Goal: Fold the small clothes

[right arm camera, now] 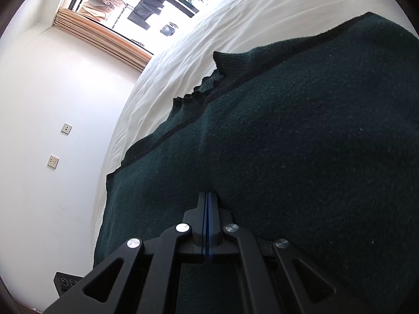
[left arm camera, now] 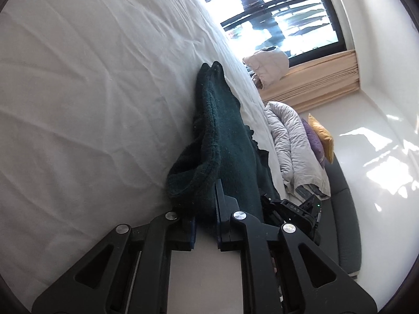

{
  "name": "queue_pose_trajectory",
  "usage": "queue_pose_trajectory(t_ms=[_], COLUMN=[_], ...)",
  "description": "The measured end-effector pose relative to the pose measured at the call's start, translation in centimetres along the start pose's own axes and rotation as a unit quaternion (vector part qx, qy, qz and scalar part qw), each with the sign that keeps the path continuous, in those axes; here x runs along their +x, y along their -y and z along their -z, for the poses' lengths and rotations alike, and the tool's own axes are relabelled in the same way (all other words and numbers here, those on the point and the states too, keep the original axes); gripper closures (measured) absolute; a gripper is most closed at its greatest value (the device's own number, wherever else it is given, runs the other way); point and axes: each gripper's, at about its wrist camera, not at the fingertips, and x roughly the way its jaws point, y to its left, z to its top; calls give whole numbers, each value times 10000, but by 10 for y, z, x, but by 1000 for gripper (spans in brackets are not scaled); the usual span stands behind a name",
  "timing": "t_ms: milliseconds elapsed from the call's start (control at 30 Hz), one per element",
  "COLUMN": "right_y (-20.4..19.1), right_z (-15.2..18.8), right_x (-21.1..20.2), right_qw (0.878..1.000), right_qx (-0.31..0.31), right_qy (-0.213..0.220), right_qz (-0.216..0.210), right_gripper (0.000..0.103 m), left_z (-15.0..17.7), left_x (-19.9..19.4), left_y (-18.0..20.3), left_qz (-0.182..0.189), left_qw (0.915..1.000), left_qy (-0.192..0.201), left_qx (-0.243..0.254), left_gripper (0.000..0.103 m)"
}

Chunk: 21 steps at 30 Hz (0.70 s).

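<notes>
A dark green knitted sweater (right arm camera: 301, 136) lies on the bed (left arm camera: 78, 91), spread over the white sheet (right arm camera: 235, 23). In the right wrist view it fills most of the frame, with a ribbed cuff or collar piece sticking up near its far edge; which of the two it is cannot be made out.

The left tongs (left arm camera: 205, 209) are clenched on a thick bunched fold of the sweater (left arm camera: 220, 141). Their fingers stand a little apart with the knit packed between them, and the cloth runs forward from them in a ridge standing up from the sheet. The left finger is mostly buried in the fold.

The right tongs (right arm camera: 208, 198) are pressed fully together, the blue pads meeting in a thin line. Their tips sit in a crease of the sweater, and the knit puckers toward them, so they grip the cloth. How much fabric is caught is hidden.

Past the bed edge, the left view shows a rolled grey duvet (left arm camera: 290, 141), a purple cushion (left arm camera: 313, 138), a yellow cushion (left arm camera: 323, 136) and a window (left arm camera: 282, 13). Part of the right tool shows as a black body behind the sweater.
</notes>
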Motion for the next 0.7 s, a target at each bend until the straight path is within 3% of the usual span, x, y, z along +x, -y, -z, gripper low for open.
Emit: queue_pose_trajectory(t_ms=[100,167,300,433,533,700], right_y=[0,0,0,-1,-1,2], right_z=[-1,-2,-2,-3,-4,-7], right_x=[0,1,0,1,2,3], right_qw=[10000,10000,10000,10000,10000,9999], right_qx=[17,17,19,45,43,82], right_qy=[-17,-23,-17,-44,-47,-124], right_qz=[8,13,42,42,53,0], right_gripper=[103,103,103,103,103,103], left_z=[-6,-17,-54,-91,-116,-138], left_x=[-14,-29,-39,10,38,73], left_y=[3,3,5,5,9,13], left_qz=[-81,-259,-558,-521,-290,-348], left_qw=[9999,9996,9977,9957,9921,9856], left_qy=[-114,112,363,-700,-1200,-1656], left_qx=[15,93,152,306,223,54], left_gripper=[78,43,33,31,30,30])
